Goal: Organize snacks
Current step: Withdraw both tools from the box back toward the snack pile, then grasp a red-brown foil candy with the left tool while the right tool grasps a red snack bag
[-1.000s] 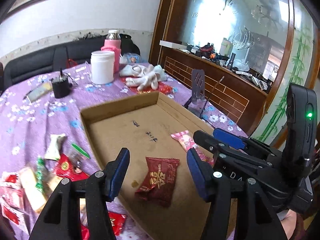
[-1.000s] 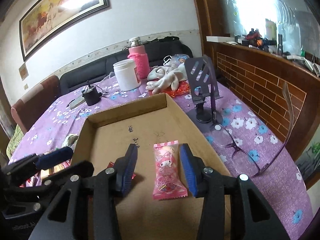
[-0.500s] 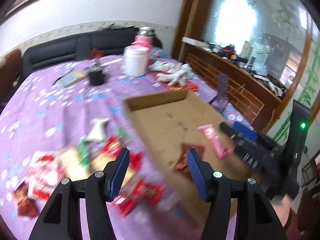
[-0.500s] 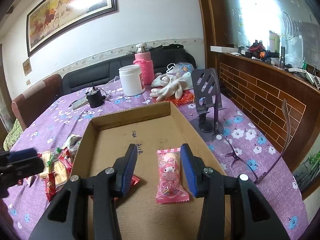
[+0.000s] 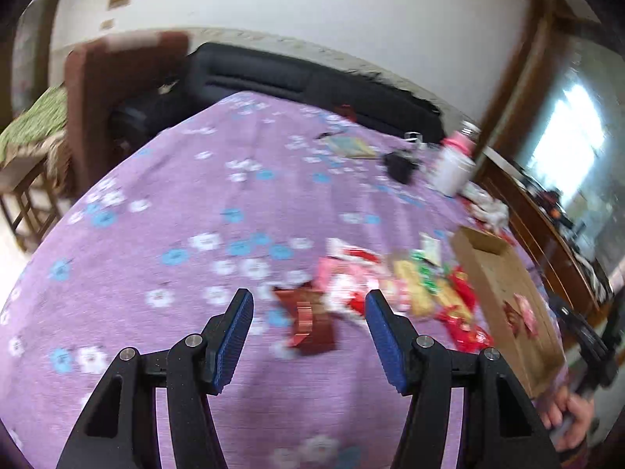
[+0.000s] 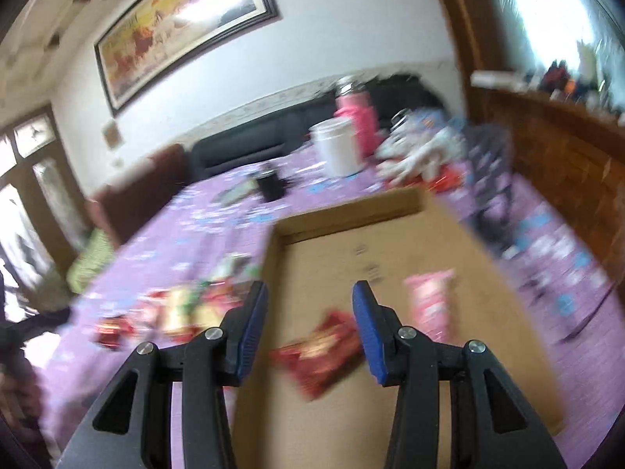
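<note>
My left gripper (image 5: 308, 326) is open and empty above the purple tablecloth, with a dark red snack packet (image 5: 308, 322) between its fingers. A heap of loose snacks (image 5: 414, 289) lies just right of it. The shallow cardboard box (image 5: 496, 269) stands at the far right. In the right wrist view my right gripper (image 6: 310, 322) is open and empty over the box's (image 6: 390, 203) left part. In the box lie a red packet (image 6: 320, 351) and a pink packet (image 6: 427, 301). Both views are blurred.
A white jar (image 6: 338, 148), a pink bottle (image 6: 359, 117), white gloves (image 6: 422, 156) and a black object (image 6: 269, 185) stand at the table's far side. A phone stand (image 6: 490, 179) and glasses (image 6: 586, 320) lie right of the box. A sofa and a chair sit behind.
My left gripper has swung left, out of the box, to the loose snacks on the cloth. My right gripper has shifted left off the pink packet. Both stay open.
</note>
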Demonstrator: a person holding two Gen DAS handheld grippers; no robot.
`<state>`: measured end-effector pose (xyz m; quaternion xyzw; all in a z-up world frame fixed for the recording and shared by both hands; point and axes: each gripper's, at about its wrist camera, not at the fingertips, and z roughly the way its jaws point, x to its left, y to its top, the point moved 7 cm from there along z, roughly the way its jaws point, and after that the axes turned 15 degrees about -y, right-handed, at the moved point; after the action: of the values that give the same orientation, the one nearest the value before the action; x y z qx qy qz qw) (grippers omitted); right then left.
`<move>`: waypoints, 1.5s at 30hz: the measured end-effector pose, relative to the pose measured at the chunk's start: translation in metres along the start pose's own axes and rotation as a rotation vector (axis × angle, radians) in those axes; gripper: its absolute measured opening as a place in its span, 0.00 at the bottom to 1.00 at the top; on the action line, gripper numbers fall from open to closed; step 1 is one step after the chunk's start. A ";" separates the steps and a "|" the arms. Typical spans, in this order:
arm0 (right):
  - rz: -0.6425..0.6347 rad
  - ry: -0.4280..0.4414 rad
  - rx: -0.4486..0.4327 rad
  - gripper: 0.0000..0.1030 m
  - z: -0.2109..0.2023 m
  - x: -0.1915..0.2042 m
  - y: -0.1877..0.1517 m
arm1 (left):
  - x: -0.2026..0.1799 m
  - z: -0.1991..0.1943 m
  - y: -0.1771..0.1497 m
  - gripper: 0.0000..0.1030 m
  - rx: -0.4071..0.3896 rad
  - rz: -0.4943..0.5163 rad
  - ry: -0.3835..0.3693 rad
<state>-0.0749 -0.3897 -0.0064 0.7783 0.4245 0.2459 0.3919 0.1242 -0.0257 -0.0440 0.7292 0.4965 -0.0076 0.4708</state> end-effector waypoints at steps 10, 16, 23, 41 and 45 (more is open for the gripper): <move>-0.174 0.146 0.170 0.50 -0.004 0.103 -0.040 | 0.018 0.042 -0.010 0.61 0.102 -0.121 -0.028; -0.261 0.090 0.209 0.50 0.014 0.123 -0.056 | 0.012 0.070 -0.015 0.55 0.158 -0.073 0.023; -0.368 0.015 0.248 0.49 0.044 0.138 -0.070 | 0.011 0.082 -0.015 0.41 0.135 0.038 0.100; -0.322 0.116 0.106 0.18 0.035 0.139 -0.057 | -0.018 0.052 0.001 0.38 -0.036 0.126 0.021; -0.299 0.129 0.055 0.18 0.025 0.138 -0.048 | -0.031 0.051 0.001 0.38 -0.048 0.172 -0.003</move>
<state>-0.0082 -0.2660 -0.0532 0.6994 0.5666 0.2226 0.3745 0.1323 -0.0830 -0.0570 0.7577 0.4315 0.0436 0.4876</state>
